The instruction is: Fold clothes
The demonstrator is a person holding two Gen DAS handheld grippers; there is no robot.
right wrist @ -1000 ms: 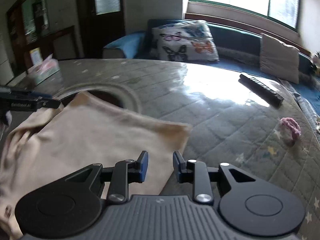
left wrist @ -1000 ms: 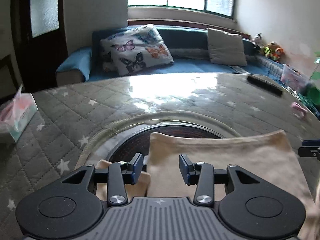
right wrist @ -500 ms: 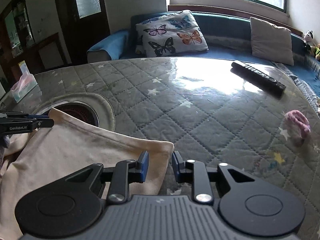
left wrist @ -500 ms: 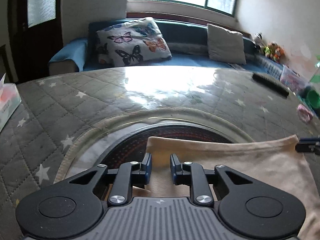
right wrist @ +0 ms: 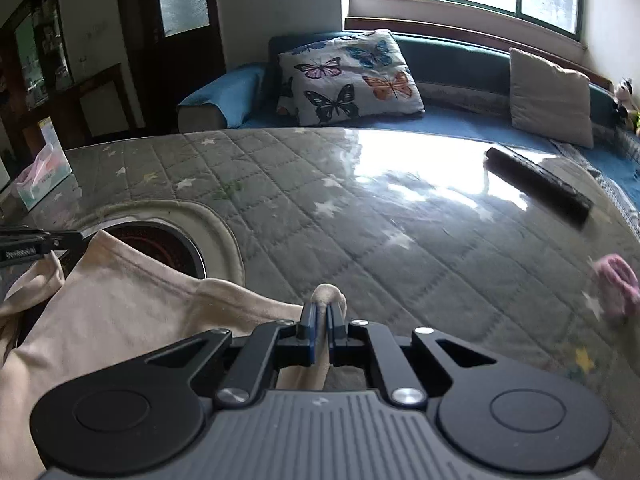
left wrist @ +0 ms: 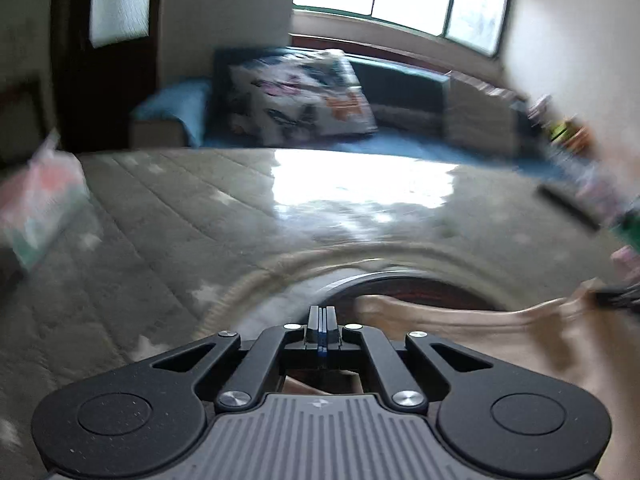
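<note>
A beige garment lies on the quilted grey table cover, partly over a round dark opening. My right gripper is shut on the garment's right corner, and a tuft of cloth pokes out past its fingertips. My left gripper is shut with its jaws pressed together at the garment's left edge; that view is blurred, and cloth shows under the jaws. The left gripper's tip also shows at the left edge of the right wrist view.
A black remote and a pink scrunchie lie on the right of the table. A tissue box stands at the far left. A blue sofa with a butterfly cushion is behind the table.
Both grippers have closed from open onto the garment's top corners. The left wrist view has turned blurred with motion, and the garment's edge has bunched.
</note>
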